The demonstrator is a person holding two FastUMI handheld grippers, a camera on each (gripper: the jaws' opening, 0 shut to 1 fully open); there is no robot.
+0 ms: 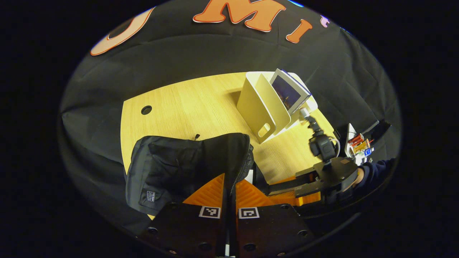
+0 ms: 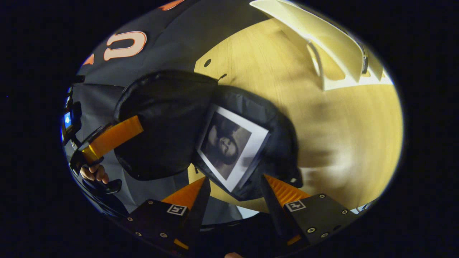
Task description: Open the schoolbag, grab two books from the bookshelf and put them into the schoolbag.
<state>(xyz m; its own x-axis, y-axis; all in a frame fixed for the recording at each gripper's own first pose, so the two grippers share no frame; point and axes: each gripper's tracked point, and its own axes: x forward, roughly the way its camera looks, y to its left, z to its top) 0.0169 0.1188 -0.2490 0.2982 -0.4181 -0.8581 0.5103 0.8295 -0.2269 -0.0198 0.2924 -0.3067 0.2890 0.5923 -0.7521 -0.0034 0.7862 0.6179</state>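
Left gripper (image 1: pixel 229 190): we see its fingers pinched together on the schoolbag's (image 1: pixel 172 168) zipper edge.
Right gripper (image 2: pixel 233 190): our fingers stand apart around a book (image 2: pixel 231 147), pressing nowhere we can see.
Book: lying in the schoolbag's mouth.
Bookshelf (image 1: pixel 258 107): on the table (image 1: pixel 200 104), holding another book (image 1: pixel 288 91).

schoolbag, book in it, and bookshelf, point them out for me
schoolbag (image 2: pixel 161 118), right gripper view, on its black front panel
book (image 2: pixel 229 145), right gripper view, middle of its cover, inside the bag's opening
bookshelf (image 1: pixel 256 107), left gripper view, on its front divider
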